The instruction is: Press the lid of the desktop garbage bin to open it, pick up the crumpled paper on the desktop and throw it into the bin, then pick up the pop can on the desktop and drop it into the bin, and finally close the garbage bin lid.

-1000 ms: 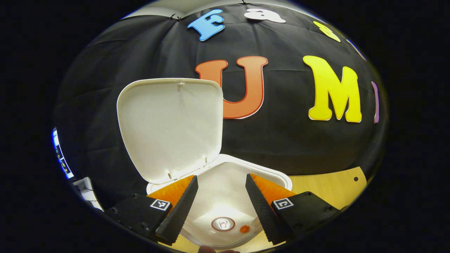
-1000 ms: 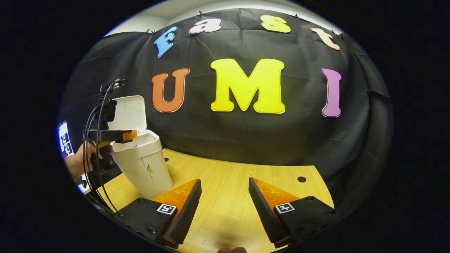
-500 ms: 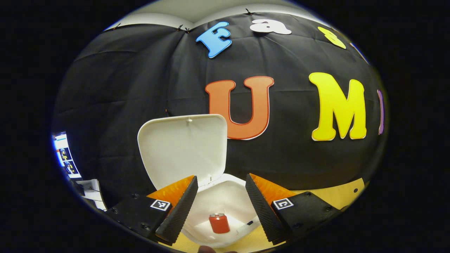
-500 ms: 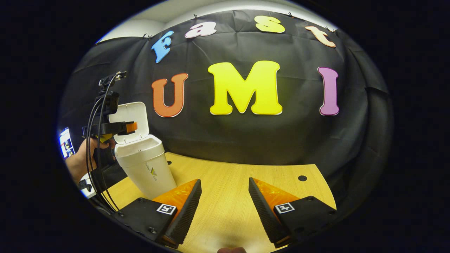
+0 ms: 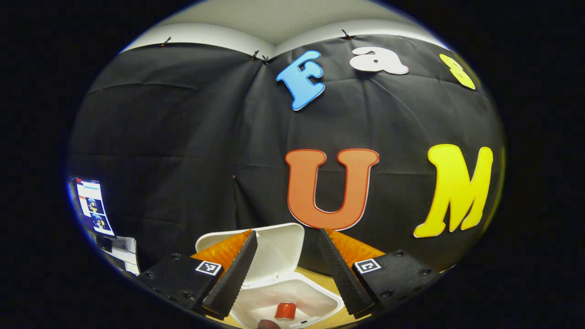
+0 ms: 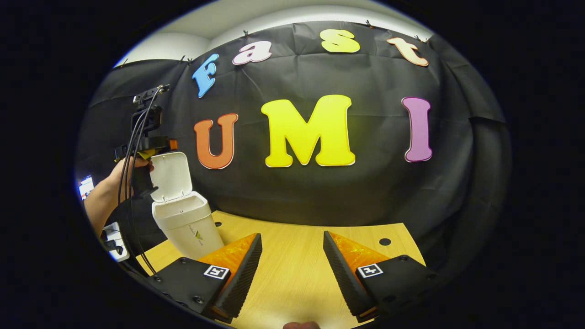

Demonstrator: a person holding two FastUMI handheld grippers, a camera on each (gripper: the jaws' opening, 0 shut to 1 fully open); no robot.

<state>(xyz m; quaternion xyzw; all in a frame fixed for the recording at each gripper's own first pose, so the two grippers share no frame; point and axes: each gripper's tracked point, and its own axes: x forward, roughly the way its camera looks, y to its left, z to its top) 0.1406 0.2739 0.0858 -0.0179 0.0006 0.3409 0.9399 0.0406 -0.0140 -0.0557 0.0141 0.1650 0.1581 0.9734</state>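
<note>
While I look along the left gripper (image 5: 285, 269), I see its two fingers spread wide apart with nothing between them, and it hangs above the white bin (image 5: 315, 296). Below the fingers the bin stands with its mouth uncovered, and the lid (image 5: 276, 249) is raised upright at the far side of the opening. Inside the bin, at the bottom, I can see the red can (image 5: 285, 310) standing, and beside it a small pale piece that I cannot identify. From the right gripper view, the same left gripper (image 6: 171, 144) is at the far left, held by a hand (image 6: 128, 167) just above the top edge of the lid (image 6: 170, 176), and black cables hang down from it. The bin (image 6: 185, 224) stands on the left part of the wooden table (image 6: 297, 256), near the black cloth wall. My right gripper (image 6: 290, 269) is also wide open and holds nothing; it floats over the bare near part of the table, well apart from the bin. At the far left edge a small lit screen (image 5: 93, 208) shows; I cannot make out its details.
</note>
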